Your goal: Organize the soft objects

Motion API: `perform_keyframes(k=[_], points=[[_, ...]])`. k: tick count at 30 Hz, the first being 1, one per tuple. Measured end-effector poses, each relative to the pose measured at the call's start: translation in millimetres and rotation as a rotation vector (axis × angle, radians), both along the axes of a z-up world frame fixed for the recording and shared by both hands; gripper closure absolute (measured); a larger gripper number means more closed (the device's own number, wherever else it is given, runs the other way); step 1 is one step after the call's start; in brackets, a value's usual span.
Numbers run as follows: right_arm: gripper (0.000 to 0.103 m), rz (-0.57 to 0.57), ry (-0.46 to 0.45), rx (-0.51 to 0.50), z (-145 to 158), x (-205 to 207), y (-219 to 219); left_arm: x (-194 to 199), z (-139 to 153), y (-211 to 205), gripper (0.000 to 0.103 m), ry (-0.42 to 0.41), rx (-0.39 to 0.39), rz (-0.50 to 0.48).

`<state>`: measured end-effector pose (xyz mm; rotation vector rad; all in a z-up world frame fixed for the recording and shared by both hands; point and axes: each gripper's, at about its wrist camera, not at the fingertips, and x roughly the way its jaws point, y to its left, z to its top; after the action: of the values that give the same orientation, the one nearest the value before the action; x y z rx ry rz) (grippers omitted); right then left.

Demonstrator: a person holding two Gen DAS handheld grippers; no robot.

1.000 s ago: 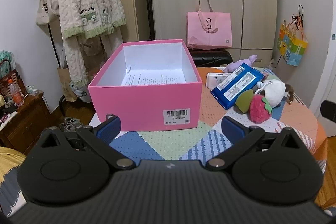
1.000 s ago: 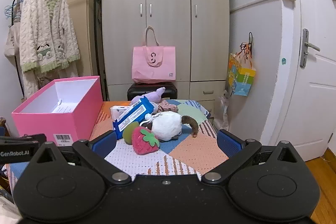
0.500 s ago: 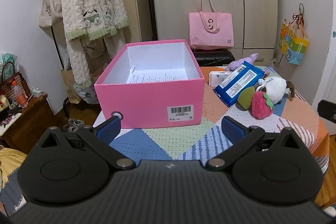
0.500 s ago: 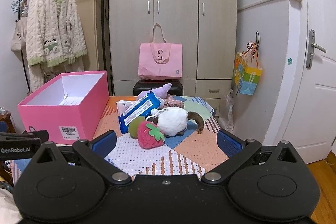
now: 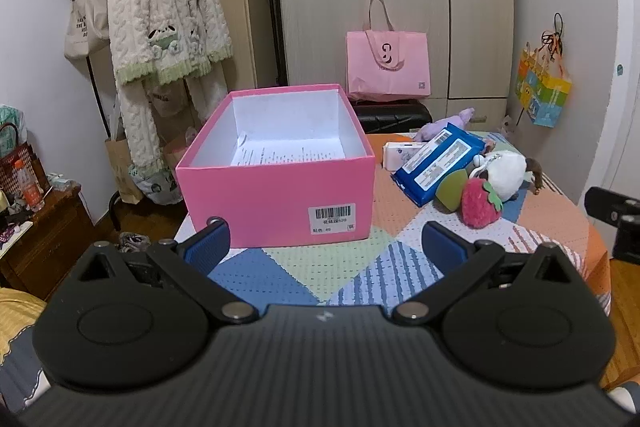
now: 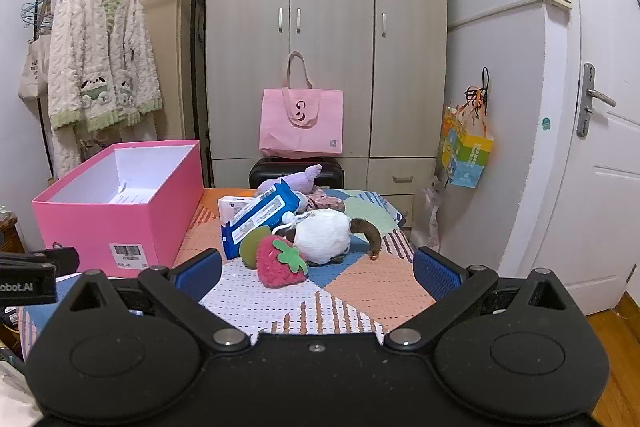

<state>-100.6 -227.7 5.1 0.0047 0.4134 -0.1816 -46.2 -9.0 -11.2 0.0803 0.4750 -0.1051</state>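
Observation:
An open pink box (image 5: 276, 195) (image 6: 120, 215) with only a paper sheet inside stands on the patchwork tablecloth (image 5: 288, 267). To its right lie a plush strawberry (image 5: 478, 203) (image 6: 280, 263), a white plush with a brown tail (image 5: 506, 173) (image 6: 324, 235), a blue wipes pack (image 5: 438, 159) (image 6: 260, 213) and a purple plush (image 5: 444, 121) (image 6: 302, 177). My left gripper (image 5: 326, 241) is open and empty in front of the box. Short of the strawberry, my right gripper (image 6: 318, 273) hangs open and empty.
A white tissue pack (image 5: 400, 153) lies behind the wipes. Beyond the table stand a wardrobe (image 6: 328, 39), a pink tote bag (image 6: 302, 125) on a black case, and a clothes rack with a fluffy robe (image 5: 160, 27). A door (image 6: 600, 147) is at the right.
Both grippers have drawn back and risen a little, so the box and toys look smaller and lower. Nothing on the table has moved.

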Motion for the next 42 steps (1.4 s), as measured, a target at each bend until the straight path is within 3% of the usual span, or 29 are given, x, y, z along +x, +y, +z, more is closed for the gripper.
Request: perform_keyframes(k=[15, 20, 24, 26, 29, 32, 35, 38, 42], points=[[0.000, 0.026, -0.015, 0.021, 0, -1, -3, 8, -2, -1, 0.000, 0.017, 0.019, -0.013], [0.000, 0.055, -0.040, -0.049, 3, 6, -11, 14, 10, 1, 0.000, 0.021, -0.015, -0.179], [0.000, 0.083, -0.139, -0.092, 8, 10, -26, 26, 21, -4, 0.000, 0.005, -0.097, -0.291], [0.000, 0.120, -0.193, -0.054, 4, 13, -38, 32, 24, -16, 0.000, -0.034, -0.084, -0.302], [0.005, 0.100, -0.161, 0.035, -10, 32, -57, 48, 23, -33, 0.001, -0.033, -0.078, -0.331], [0.009, 0.101, -0.095, 0.058, -32, 50, -67, 69, 15, -50, 0.005, 0.028, -0.130, -0.394], [0.014, 0.136, -0.043, 0.083, -52, 65, -70, 86, 4, -73, 0.017, 0.043, -0.109, -0.412], [0.020, 0.167, -0.026, 0.053, -66, 75, -65, 102, -7, -88, 0.026, 0.047, -0.081, -0.400], [0.027, 0.231, -0.019, 0.060, -84, 91, -60, 132, -21, -99, 0.042, 0.108, -0.132, -0.417]])
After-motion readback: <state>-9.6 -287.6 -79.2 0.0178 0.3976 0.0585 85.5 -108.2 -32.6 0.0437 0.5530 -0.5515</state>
